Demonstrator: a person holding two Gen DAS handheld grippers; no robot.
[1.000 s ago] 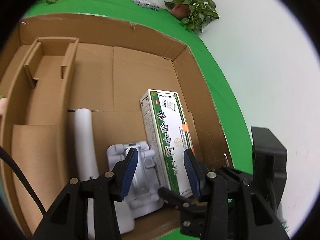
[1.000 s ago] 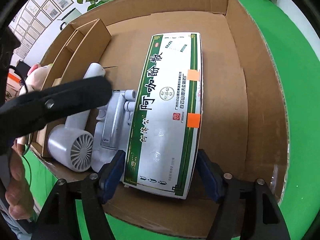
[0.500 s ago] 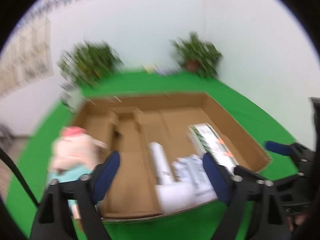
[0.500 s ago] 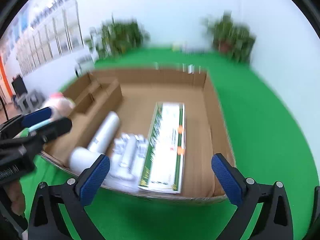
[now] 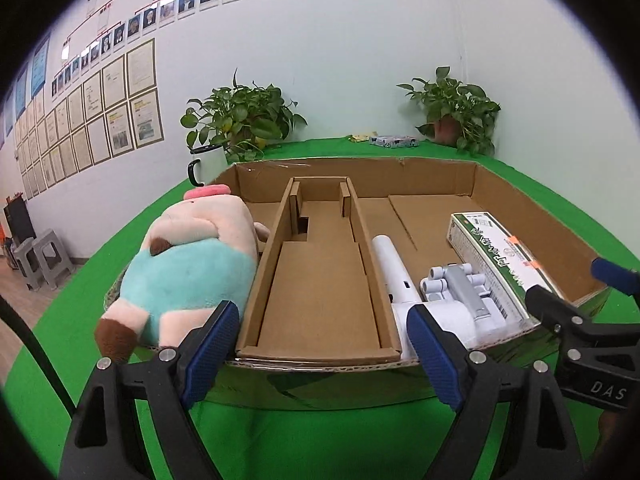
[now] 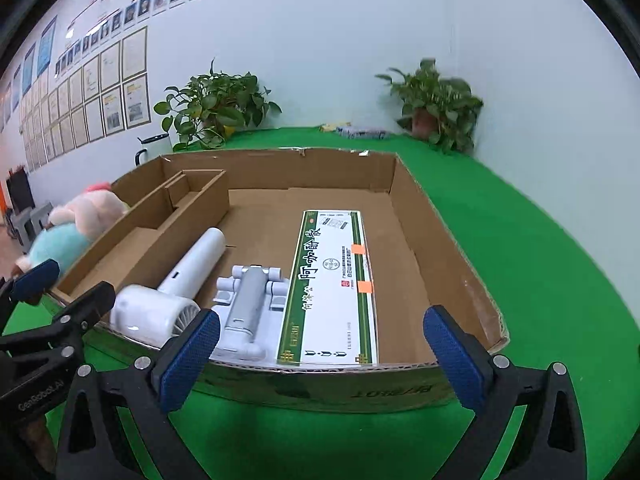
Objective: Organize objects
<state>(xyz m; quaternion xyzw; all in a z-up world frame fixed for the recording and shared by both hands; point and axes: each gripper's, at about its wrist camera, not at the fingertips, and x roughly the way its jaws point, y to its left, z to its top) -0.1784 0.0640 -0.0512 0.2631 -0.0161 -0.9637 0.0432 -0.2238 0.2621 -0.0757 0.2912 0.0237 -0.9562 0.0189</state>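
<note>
A shallow cardboard box [image 5: 360, 170] [image 6: 280, 168] with inner dividers sits on the green table. A pink and teal plush toy [image 5: 188, 268] [image 6: 76, 220] lies in its left compartment. In the wide right part, side by side, lie a white hair dryer [image 5: 394, 276] [image 6: 180, 288], a grey and white device [image 5: 460, 292] [image 6: 248, 304] and a long green and white carton [image 5: 496, 256] [image 6: 332, 284]. My left gripper [image 5: 320, 346] [image 6: 44, 308] hovers open at the box's near edge, holding nothing. My right gripper [image 6: 320, 356] [image 5: 580, 300] is wide open before the carton's near end, apart from it.
Two potted plants [image 5: 240, 120] [image 5: 452, 116] stand at the table's far edge, with a white mug [image 5: 208, 164] by the left one and a small packet [image 5: 394, 141] between them. Grey stools [image 5: 36, 256] stand on the floor at the left.
Both grippers have pulled back out of the box and tilted up. The right one let go of the carton; the left one widened and left the grey device.
</note>
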